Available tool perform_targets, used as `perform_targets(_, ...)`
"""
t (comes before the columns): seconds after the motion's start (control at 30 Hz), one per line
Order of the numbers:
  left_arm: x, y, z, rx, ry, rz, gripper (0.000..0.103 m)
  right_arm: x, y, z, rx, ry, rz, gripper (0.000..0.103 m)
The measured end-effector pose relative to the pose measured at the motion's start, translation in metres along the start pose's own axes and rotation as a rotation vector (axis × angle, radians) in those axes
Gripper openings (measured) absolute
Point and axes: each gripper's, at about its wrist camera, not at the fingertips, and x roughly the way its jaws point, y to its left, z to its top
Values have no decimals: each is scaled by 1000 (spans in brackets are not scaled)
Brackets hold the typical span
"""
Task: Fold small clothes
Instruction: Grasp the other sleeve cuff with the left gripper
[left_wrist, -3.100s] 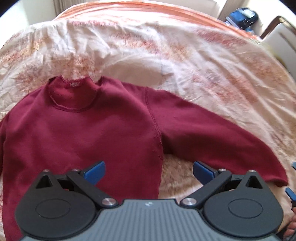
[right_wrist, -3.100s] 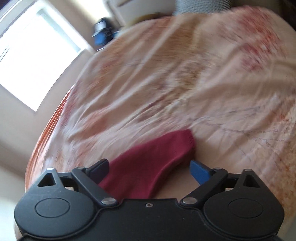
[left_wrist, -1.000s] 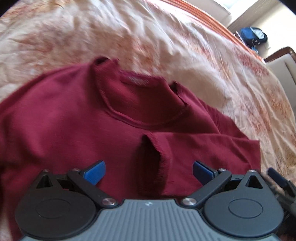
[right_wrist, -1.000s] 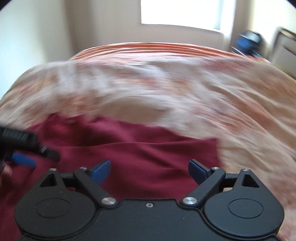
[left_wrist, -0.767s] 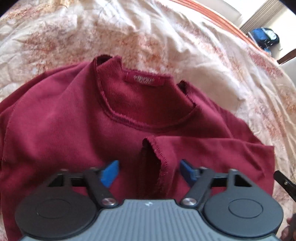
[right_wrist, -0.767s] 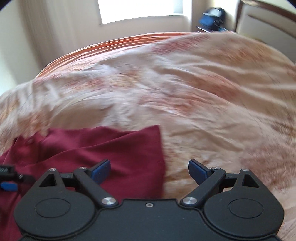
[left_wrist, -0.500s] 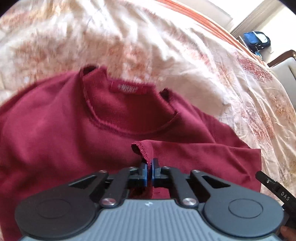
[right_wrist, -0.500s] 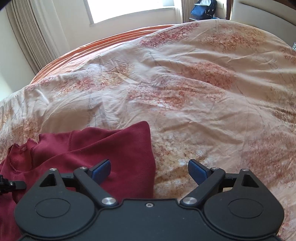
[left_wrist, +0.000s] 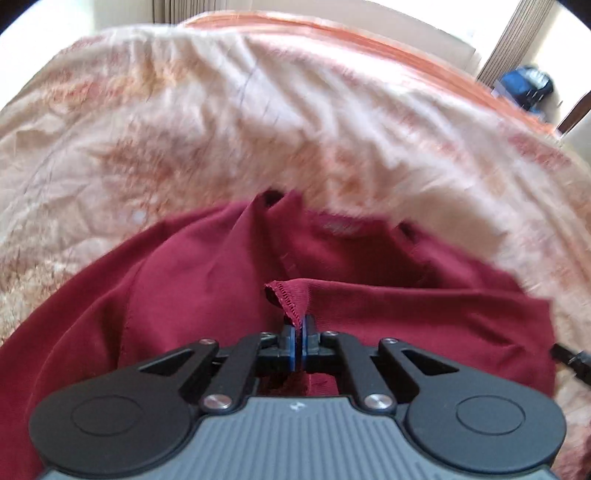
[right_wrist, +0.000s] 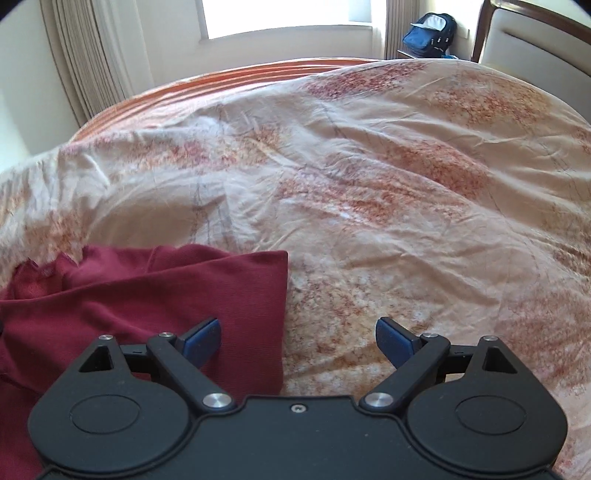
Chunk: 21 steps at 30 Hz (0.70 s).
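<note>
Left gripper (left_wrist: 298, 338) pinched tight on stitched sleeve cuff (left_wrist: 288, 297) of dark-red knit sweater (left_wrist: 192, 295), spread on floral beige bedspread (right_wrist: 369, 192). Right gripper (right_wrist: 297, 341) jaws wide, empty, sweater edge at 9 o'clock.

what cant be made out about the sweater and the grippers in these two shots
- Sweater hem and lower body: left wrist view, hidden behind the left gripper, which is shut on the cuff.
- Neck label: left wrist view, text lost to motion blur.
- Sweater's other sleeve: cut off by the left edge in both views.
- Right gripper: open; whether it touches the fabric cannot be told.
</note>
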Motion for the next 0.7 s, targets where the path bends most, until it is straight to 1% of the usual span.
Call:
perform_targets(0.03,7,1,-1,-1,13,7,2,5,2,-1,-6,10,-15,91)
perform_targets(0.1,10,3,-3,-10,13,4,3,13,5,0,-12,29,-43,90)
perform_targets(0.2,10,2,-3,-5,7,10,4,14,6,2,-24,16,-58,90)
perform_targets(0.3,22,1,-6,19,30,39,6,21,8,2,-77,32,-103,90)
perform_targets(0.37,23,3,-7,14,38,44,10,28,6,0,-100,59,-132,90)
perform_targets(0.4,22,5,-6,6,39,41,13,26,4,-1,-93,57,-132,89)
perform_targets(0.47,17,7,-7,-4,33,35,21,15,0,-2,-69,24,-112,89)
perform_targets(0.5,14,8,-8,-6,33,38,34,9,0,-3,-68,7,-102,90)
perform_targets(0.53,12,9,-9,-6,31,40,52,3,1,-6,-77,-5,-91,91)
perform_targets(0.6,6,8,-13,-6,18,51,69,-5,5,-12,-103,-10,-65,95)
perform_targets(0.63,3,6,-16,1,11,61,71,-5,8,-16,-119,3,-56,95)
perform_targets(0.7,3,0,-21,32,14,96,71,-3,14,-26,-159,32,-66,95)
